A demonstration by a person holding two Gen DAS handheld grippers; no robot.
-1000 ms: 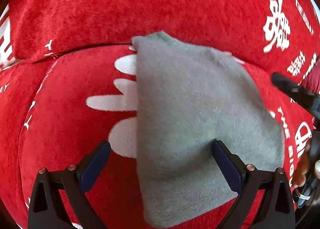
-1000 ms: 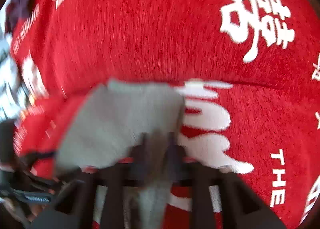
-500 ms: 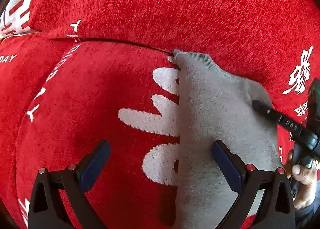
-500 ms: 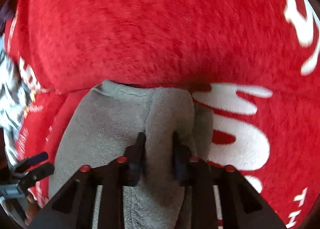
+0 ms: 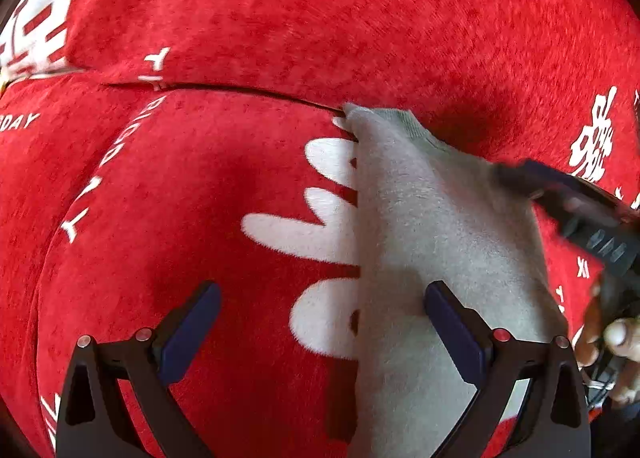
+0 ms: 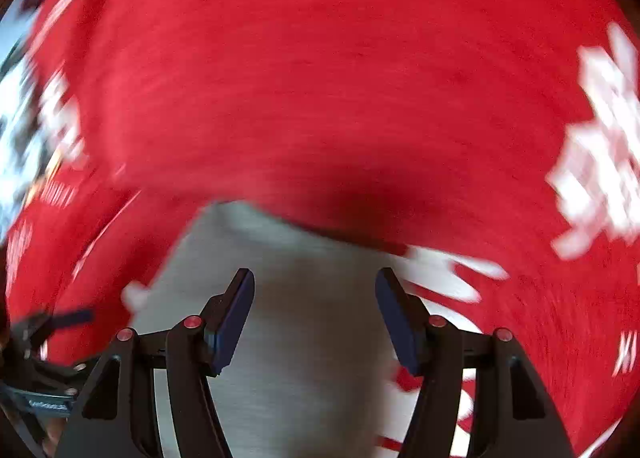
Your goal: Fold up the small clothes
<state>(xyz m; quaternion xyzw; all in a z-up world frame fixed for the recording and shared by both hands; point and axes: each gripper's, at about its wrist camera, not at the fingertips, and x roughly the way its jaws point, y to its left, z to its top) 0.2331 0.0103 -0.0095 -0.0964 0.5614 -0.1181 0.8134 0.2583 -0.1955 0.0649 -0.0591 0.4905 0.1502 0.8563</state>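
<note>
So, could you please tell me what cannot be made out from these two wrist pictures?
- Folded grey knit garment: near end cut off by the left wrist view's bottom edge, partly behind the left gripper.
- Red plush cover and its white print: smeared by motion blur in the right wrist view.
- Right gripper: open; its body lies outside the frame.

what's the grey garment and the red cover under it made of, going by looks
Grey garment: looks like soft brushed knit, maybe fleece; fuzzy matte nap, ribbed edge at top. Red cover: seemingly plush chenille-like fabric; short streaky pile, white printed or woven lettering.
</note>
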